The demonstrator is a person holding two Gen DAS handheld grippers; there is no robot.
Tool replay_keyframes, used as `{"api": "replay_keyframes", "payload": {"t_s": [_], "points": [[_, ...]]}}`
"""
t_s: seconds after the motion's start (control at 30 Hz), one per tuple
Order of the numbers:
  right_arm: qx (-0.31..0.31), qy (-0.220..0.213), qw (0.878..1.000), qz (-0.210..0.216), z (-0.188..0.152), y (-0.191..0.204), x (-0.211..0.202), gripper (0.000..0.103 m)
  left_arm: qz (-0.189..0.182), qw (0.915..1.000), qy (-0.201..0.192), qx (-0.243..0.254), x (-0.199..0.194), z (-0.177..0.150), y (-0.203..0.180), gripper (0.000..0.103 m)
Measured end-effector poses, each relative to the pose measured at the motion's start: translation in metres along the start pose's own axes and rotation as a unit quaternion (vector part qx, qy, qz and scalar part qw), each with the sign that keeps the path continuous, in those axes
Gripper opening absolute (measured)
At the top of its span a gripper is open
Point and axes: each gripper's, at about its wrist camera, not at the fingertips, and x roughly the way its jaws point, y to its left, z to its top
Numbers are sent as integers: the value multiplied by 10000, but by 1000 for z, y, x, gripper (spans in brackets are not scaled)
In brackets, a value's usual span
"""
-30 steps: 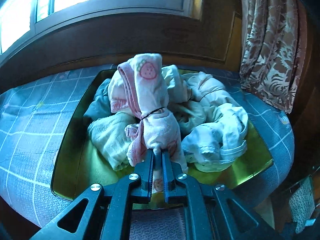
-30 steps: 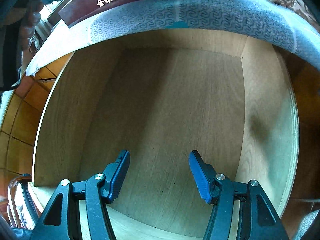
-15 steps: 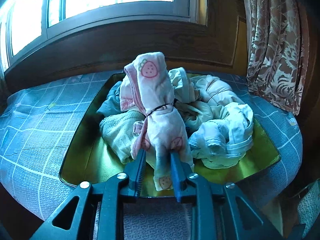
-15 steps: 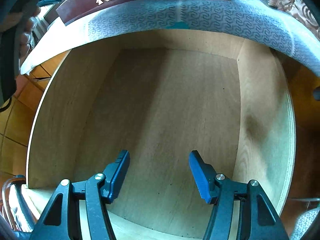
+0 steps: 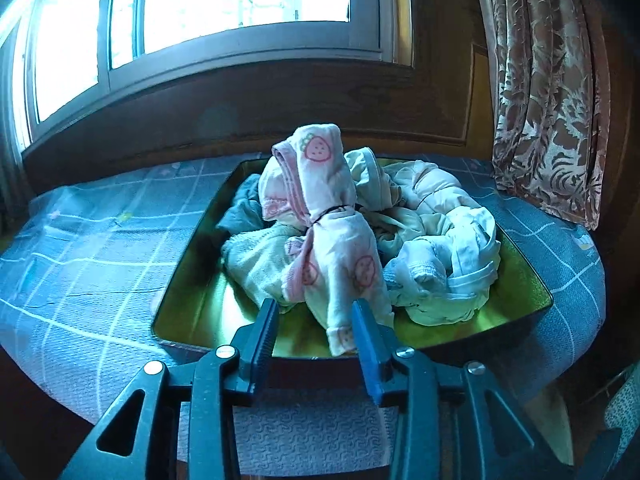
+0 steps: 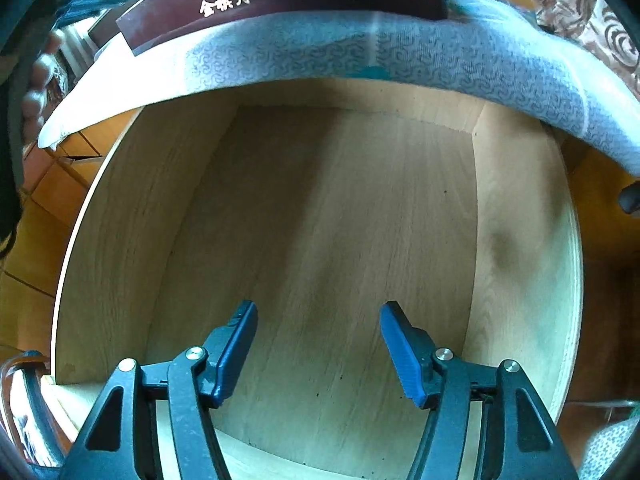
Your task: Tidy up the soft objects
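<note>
Strawberry-print cloth (image 5: pixel 340 256) lies free between your just-opened left gripper (image 5: pixel 316 332) jaws — back out straight; right gripper (image 6: pixel 318 344) gapes empty over the wooden drawer (image 6: pixel 320 220).

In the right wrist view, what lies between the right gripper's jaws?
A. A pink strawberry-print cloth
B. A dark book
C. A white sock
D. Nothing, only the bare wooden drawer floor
D: the right gripper hangs open over the drawer, and only bare wood shows between its jaws; the strawberry cloth lies in the tray in the left wrist view.
</note>
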Motion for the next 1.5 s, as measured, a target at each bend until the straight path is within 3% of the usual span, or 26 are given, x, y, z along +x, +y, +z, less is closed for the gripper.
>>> {"api": "replay_keyframes", "payload": {"t_s": [0.67,0.8,1.03,1.33,1.5], "points": [[-118,-712,9967,-374,0,21,-47,71,208,9984,-529,-1,-78,-27,2,42],[-118,-921,9947,-435,2,24,-58,74,271,9974,-662,-9,-99,-34,-1,49],[-131,-1189,9908,-630,1,31,-71,76,289,9969,-717,-111,-127,-54,-5,49],[90,-1699,9811,-920,2,23,-95,81,447,9962,-626,-405,-141,-85,-3,49],[130,-2118,9698,-1200,0,27,-119,88,568,9952,-630,-479,-147,-104,-4,49]]}}
